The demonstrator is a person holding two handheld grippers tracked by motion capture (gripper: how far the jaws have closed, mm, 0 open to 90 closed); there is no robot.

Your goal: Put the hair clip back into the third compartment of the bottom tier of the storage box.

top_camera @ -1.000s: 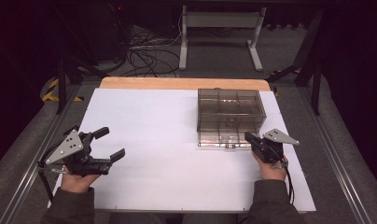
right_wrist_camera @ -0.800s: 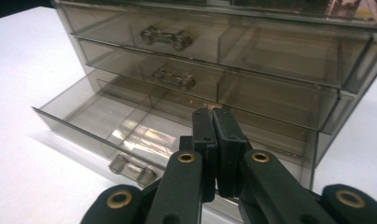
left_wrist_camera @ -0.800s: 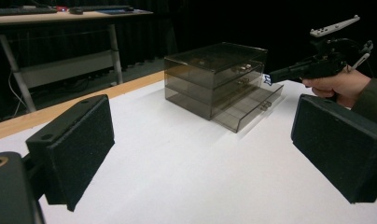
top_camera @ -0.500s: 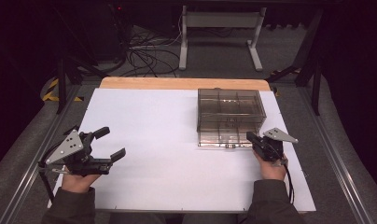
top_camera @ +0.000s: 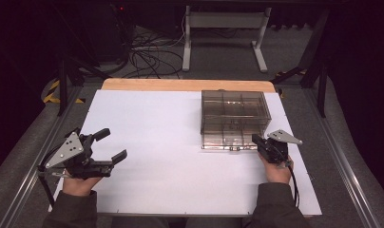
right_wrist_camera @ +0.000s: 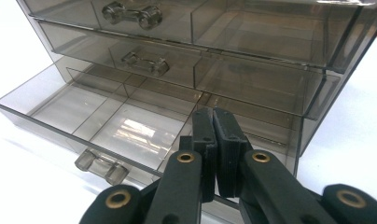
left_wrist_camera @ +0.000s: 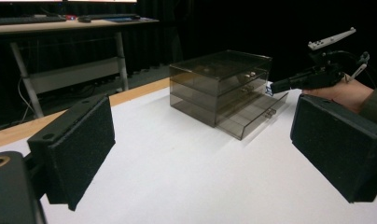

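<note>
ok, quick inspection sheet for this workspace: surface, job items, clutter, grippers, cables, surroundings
Surface: white table top, wooden strip along the far edge.
Job's things: smoky clear drawer box at right, three drawers; bottom drawer pulled out, its compartments look empty; upper two closed.
Clutter: nothing seen.
Grippers: left gripper open, near the table's left edge, holding nothing. Right gripper shut with nothing between the pads, tips over the open drawer's right end.
Cables: one trails from the right gripper along the sleeve; a tangle of cables on the floor beyond the table.
Surroundings: dark room, white table frame behind, grey floor.
</note>
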